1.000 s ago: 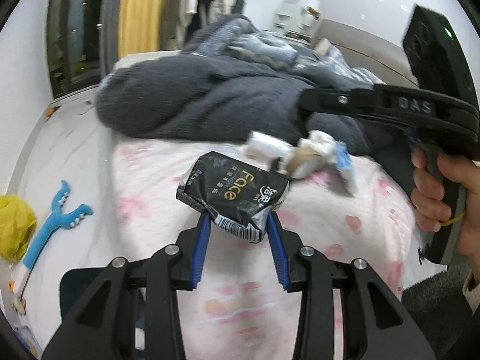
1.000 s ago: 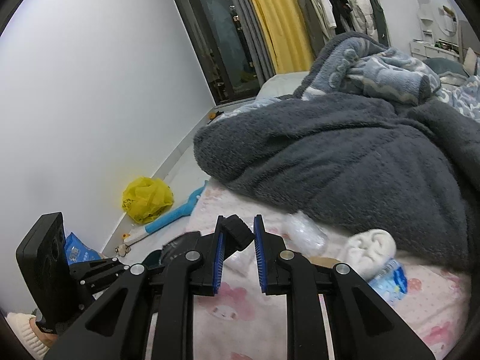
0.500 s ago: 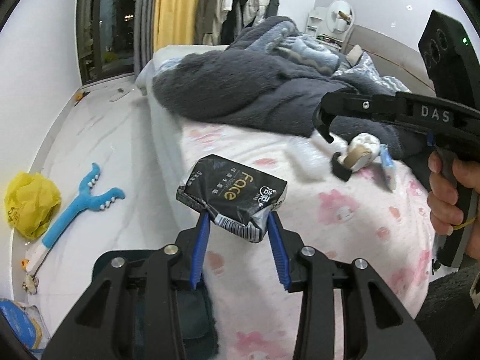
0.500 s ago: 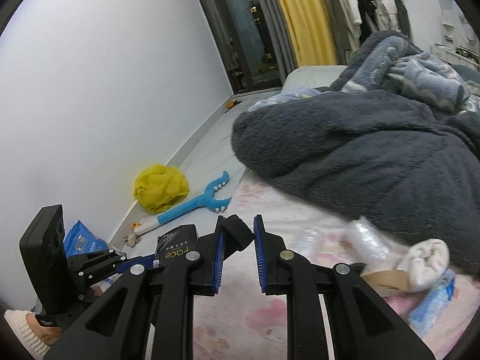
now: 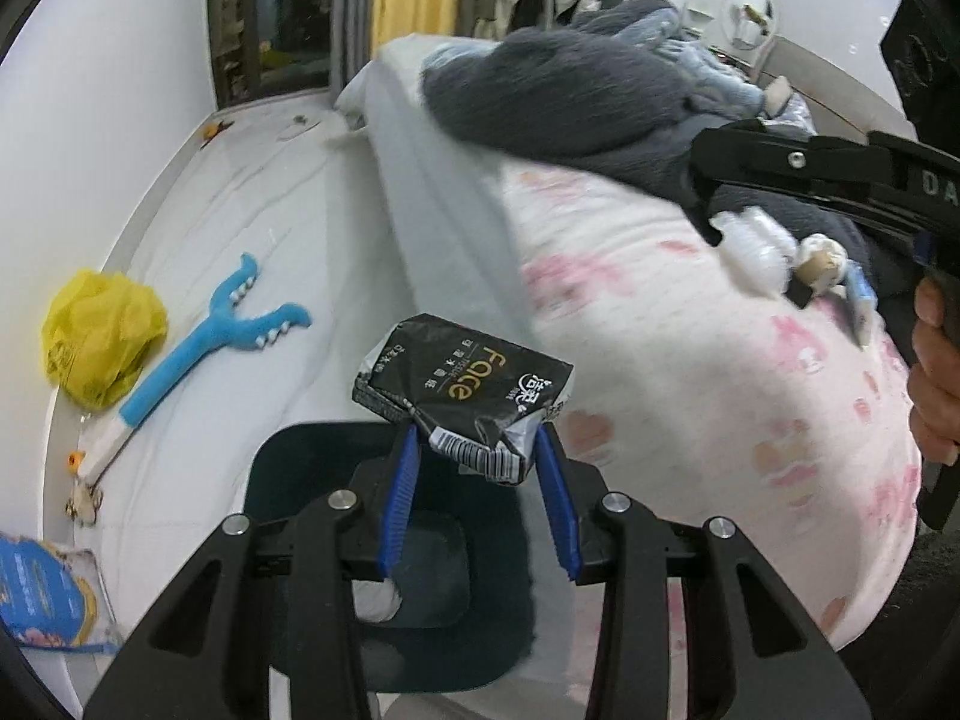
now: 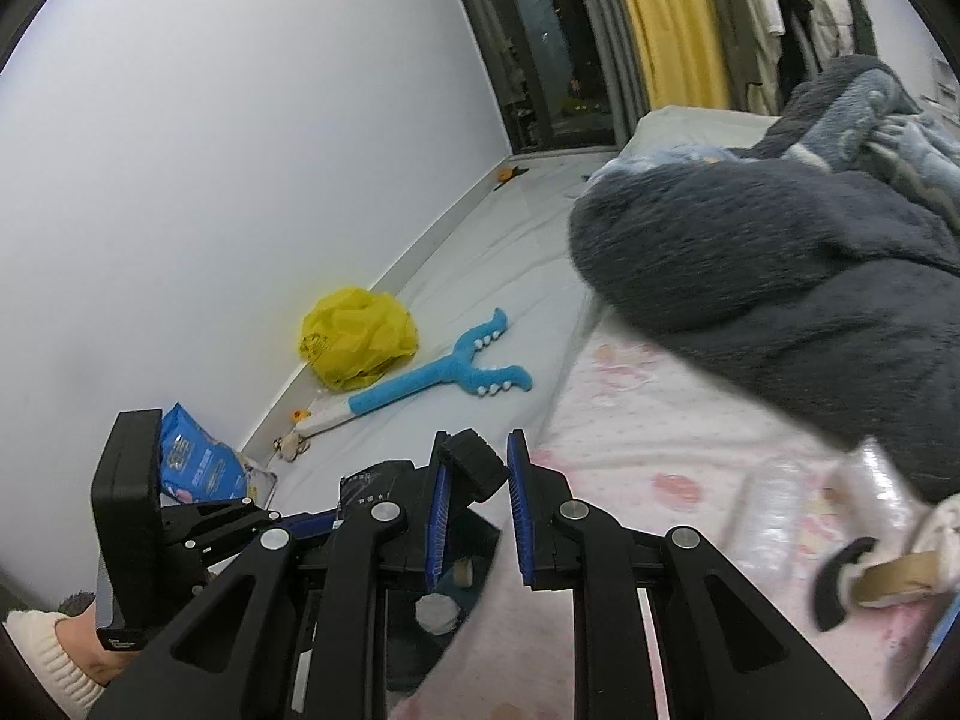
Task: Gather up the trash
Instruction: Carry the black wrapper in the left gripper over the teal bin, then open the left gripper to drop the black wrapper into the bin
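Note:
My left gripper [image 5: 477, 441] is shut on a black tissue pack [image 5: 462, 378] with gold lettering, held by its crumpled end above a dark bin [image 5: 288, 480] on the floor. A white crumpled wad [image 5: 375, 597] lies inside the bin. My right gripper [image 6: 477, 453] is shut, with a small black round piece [image 6: 474, 468] between its blue pads, and hovers over the bed's edge. On the pink sheet lie clear plastic wrap [image 5: 750, 240], a cardboard roll [image 5: 819, 261] and a blue wrapper [image 5: 861, 300].
A yellow bag [image 5: 99, 336] and a blue plush fork-shaped toy [image 5: 222, 330] lie on the floor by the wall, with a blue packet [image 5: 42, 594] nearer. A grey fleece blanket [image 6: 780, 276] covers the far bed. A person's hand [image 5: 936, 384] grips the right handle.
Both grippers have swung left off the bed toward the floor. The bin has come into view under the left gripper. The pack stays gripped.

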Demonstrator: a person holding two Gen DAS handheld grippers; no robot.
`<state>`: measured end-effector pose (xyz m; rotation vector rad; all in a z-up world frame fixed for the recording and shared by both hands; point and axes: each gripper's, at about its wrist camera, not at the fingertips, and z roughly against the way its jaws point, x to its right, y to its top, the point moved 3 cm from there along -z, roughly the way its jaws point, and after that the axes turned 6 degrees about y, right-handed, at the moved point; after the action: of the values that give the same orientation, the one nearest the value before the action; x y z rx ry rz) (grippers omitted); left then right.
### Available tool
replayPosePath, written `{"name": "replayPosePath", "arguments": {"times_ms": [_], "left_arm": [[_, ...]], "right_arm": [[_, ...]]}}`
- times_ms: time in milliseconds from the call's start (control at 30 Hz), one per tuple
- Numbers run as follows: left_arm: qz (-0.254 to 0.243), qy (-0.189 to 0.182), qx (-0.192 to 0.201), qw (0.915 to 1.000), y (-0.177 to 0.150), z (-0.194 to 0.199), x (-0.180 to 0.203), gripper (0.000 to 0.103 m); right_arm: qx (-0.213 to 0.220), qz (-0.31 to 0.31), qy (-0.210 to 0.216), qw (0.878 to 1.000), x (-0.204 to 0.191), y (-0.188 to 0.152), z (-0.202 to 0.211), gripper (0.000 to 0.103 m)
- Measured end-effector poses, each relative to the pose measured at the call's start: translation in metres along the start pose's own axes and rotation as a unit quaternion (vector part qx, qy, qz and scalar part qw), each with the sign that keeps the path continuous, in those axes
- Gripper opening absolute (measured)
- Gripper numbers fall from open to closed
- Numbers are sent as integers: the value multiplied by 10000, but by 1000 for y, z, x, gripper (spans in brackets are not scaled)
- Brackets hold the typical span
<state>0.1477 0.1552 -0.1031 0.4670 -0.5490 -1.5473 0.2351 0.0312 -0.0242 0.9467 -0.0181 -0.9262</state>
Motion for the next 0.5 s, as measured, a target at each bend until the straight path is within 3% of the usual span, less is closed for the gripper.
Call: {"name": "replayPosePath", "arguments": {"times_ms": [500], "left_arm": [[285, 156, -848, 9959, -39, -20, -51, 45]], "right_arm": [[-806, 167, 75, 9966, -38, -22, -73, 19]]}}
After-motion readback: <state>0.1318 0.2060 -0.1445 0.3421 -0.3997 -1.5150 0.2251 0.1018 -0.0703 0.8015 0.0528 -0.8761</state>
